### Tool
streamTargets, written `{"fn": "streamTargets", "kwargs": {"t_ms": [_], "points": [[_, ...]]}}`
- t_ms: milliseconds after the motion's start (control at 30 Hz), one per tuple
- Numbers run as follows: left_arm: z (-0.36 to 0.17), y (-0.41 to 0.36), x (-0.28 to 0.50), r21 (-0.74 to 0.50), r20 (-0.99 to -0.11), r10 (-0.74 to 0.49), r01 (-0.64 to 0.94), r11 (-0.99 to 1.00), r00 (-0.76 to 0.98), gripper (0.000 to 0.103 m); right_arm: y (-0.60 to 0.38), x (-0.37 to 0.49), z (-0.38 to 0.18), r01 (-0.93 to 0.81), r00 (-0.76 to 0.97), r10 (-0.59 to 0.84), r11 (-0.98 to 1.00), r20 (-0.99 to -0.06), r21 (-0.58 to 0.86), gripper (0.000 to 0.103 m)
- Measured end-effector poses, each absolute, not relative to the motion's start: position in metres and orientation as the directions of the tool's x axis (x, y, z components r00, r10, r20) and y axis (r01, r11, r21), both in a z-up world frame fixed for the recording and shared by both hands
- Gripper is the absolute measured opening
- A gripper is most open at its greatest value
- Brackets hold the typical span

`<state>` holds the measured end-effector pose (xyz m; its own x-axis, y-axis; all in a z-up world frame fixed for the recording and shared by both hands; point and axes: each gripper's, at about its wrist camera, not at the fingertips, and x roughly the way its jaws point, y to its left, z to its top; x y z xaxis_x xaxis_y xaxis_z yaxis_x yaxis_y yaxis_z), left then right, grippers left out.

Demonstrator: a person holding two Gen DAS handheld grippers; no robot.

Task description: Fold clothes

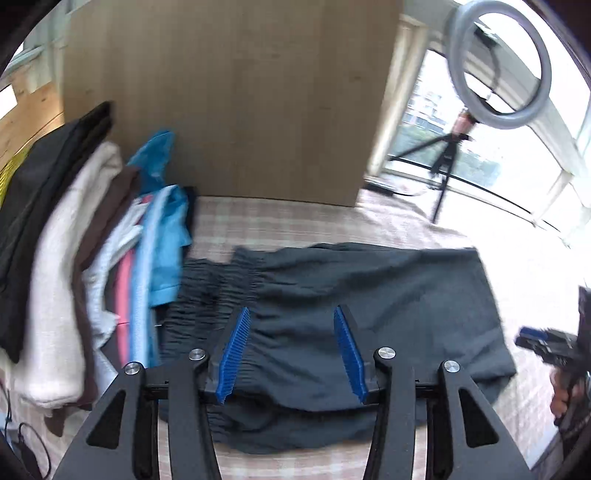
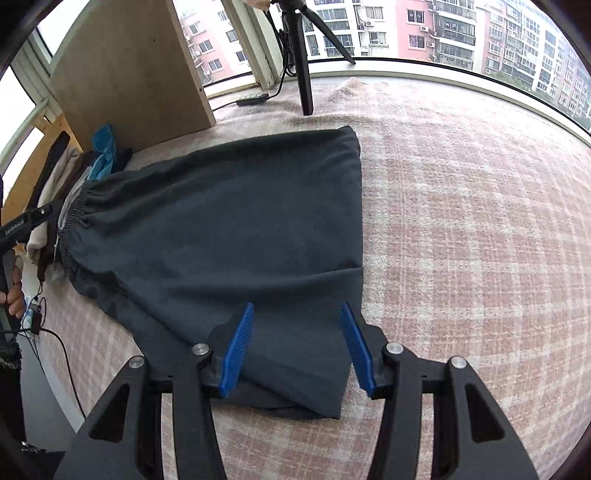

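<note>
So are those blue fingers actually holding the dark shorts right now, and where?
No, nothing is held. Both the left gripper and right gripper hover open above the dark shorts, one near the waistband, one near the hem.

Shorts (image 2: 221, 229) flat on blanket (image 2: 461, 221) before me. Clothes pile (image 1: 92, 258) left of shorts, touching waistband. Board (image 1: 229, 96) upright behind pile. Tripod (image 2: 299, 55) behind shorts, near window (image 2: 443, 33). My left gripper (image 1: 291, 350) over waistband end, my right gripper (image 2: 301, 347) over opposite end.

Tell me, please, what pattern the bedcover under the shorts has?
A pink and white check on the bedcover, clearest in the right wrist view.
</note>
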<state>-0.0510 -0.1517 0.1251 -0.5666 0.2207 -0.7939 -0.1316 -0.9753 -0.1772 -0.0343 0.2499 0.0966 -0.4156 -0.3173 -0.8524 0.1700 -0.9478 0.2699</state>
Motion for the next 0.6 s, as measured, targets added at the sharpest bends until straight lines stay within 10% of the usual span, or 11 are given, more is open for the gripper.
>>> {"fn": "streamTargets", "kwargs": {"t_ms": [267,600], "points": [[0.089,0.067,-0.032,-0.304,-0.795,0.534,-0.572,-0.762,-0.289,0.055,0.297,-0.098,0.111,0.126,-0.459,-0.374,-0.925,-0.806,0.358,0.049],[0.038,0.182,0.001,0.041,-0.87,0.298,-0.66,-0.75,-0.393,0.068,0.286,-0.176,0.059,0.2,-0.32,-0.422,-0.905,-0.849,0.374,0.049]]}}
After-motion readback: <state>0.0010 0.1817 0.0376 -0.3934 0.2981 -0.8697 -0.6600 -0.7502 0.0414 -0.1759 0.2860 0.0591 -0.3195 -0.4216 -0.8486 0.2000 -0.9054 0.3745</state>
